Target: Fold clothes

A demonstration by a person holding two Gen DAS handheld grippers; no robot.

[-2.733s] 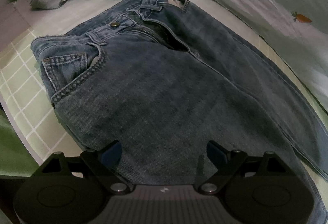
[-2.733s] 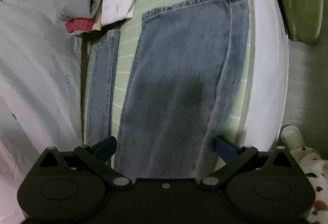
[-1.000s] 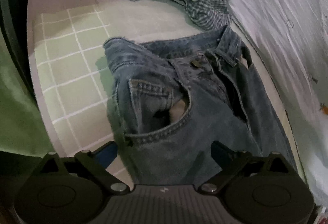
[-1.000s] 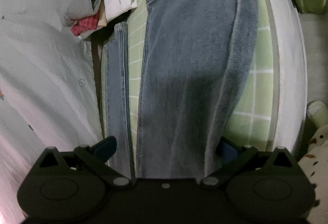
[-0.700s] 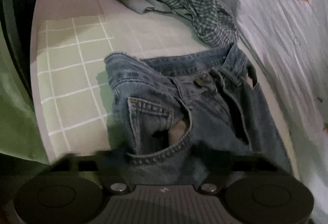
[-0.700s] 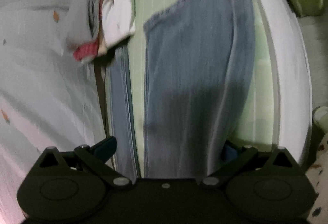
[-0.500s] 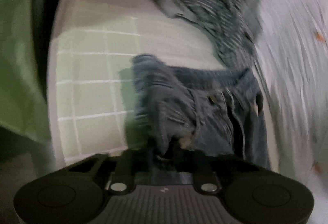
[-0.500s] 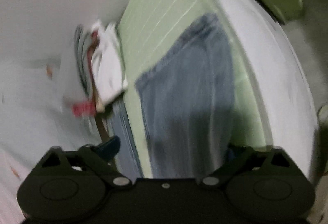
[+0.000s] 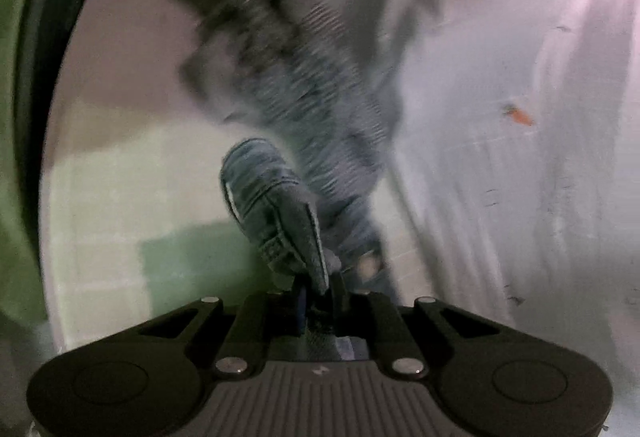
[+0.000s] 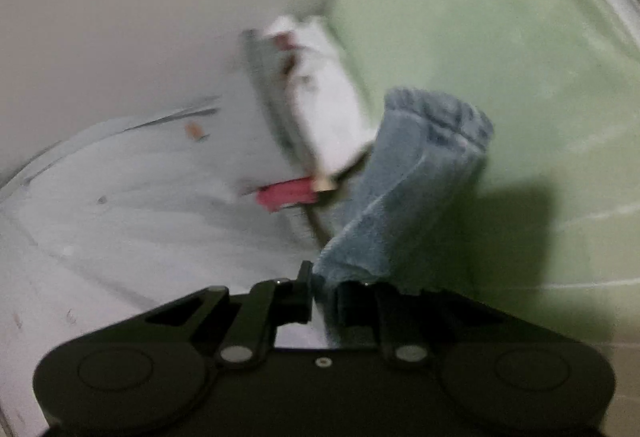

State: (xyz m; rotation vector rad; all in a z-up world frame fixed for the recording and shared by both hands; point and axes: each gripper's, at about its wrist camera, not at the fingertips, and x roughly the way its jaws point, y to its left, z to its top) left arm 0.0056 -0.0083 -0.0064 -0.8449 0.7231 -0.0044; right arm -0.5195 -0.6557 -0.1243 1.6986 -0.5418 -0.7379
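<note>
left wrist view: the left gripper (image 9: 318,295) sits at lower centre with its fingers pressed together on a bunched fold of the jeans (image 9: 276,213), at the waistband end. the denim rises from the jaws toward the centre of the frame and is lifted clear of the green checked sheet (image 9: 112,213) at left. a striped shirt (image 9: 296,77), heavily blurred, lies in a heap in the upper centre. a pale quilt (image 9: 520,117) with a small carrot print fills the right side. motion blur hides finer detail.

right wrist view: the right gripper (image 10: 324,297) at lower centre pinches the leg end of the jeans (image 10: 416,189). the cloth stands up from the jaws toward the centre right, and its hem is bunched at the top. a pile of clothes (image 10: 320,117), white with a red item at its lower edge, lies in the centre, just beside the raised leg. the green sheet (image 10: 500,57) fills the upper right; the pale quilt (image 10: 120,217) fills the lower left.

step in hand: judged as the lengthwise fold, with 1 long edge of the jeans raised by 2 grips.

next move: carry both grips sideways together, at equal height, and lay the raised leg over the other leg. keep the cloth taut between the grips. release only once the edges line up.
</note>
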